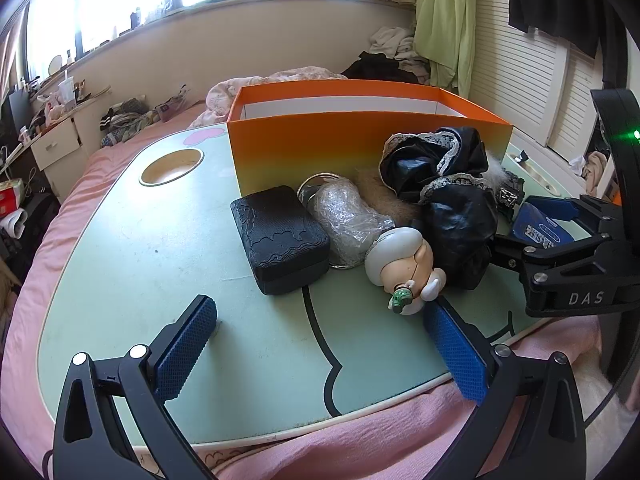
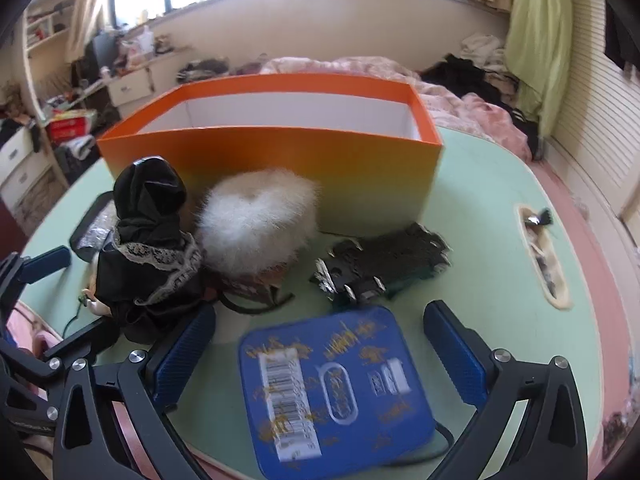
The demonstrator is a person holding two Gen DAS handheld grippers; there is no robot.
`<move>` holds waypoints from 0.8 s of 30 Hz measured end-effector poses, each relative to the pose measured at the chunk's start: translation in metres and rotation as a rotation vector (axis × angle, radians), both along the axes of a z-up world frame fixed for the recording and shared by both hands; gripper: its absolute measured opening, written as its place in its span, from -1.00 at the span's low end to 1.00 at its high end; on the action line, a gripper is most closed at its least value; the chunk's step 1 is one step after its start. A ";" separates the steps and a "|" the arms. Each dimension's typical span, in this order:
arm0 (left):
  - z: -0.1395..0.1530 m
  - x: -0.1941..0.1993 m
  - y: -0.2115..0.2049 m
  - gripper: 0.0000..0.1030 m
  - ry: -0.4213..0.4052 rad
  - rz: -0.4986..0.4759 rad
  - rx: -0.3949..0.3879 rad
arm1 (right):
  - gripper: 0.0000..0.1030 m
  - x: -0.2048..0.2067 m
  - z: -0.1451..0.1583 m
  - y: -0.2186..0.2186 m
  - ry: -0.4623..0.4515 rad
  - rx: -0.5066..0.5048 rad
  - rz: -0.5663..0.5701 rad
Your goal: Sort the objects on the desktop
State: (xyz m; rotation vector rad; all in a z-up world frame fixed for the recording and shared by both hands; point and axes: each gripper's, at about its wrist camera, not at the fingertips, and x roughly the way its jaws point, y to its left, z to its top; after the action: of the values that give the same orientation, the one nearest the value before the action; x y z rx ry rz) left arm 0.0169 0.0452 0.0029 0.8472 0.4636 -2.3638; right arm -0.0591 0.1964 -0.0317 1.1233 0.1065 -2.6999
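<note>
Jaws of the left gripper [image 1: 320,344] and right gripper [image 2: 320,354] are spread, empty. Print on the blue pouch [image 2: 340,392] is blurred. Beyond, the figurine [image 1: 404,270] is partly hidden by black fabric [image 1: 448,192]; the orange box [image 2: 272,148] interior is unseen.

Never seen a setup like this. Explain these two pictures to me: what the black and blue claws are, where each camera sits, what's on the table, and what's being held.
No robot here: a person holds a two-finger tool in each hand, each carrying a fisheye camera looking along its blue-padded fingers. One picture comes from the left tool, the other from the right tool. Both are open and hold nothing. On the pale green table stand an open orange cardboard box, a black textured case, a small white-haired figurine, black lace-trimmed cloth, a white fluffy pompom and a flat blue packet with a barcode, lying between the right tool's fingers.
</note>
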 end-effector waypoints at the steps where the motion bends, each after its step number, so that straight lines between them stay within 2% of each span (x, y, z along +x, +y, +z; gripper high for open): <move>1: 0.000 0.000 0.000 0.99 -0.001 0.000 -0.001 | 1.00 0.001 0.000 0.001 0.002 -0.002 0.009; 24: -0.001 0.000 -0.002 0.99 0.000 -0.005 0.002 | 1.00 0.002 0.000 0.001 0.008 -0.001 0.024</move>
State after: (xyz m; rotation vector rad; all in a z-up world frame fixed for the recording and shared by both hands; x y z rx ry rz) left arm 0.0173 0.0434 0.0021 0.8500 0.4639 -2.3686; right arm -0.0575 0.1978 -0.0314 1.1038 0.1188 -2.6834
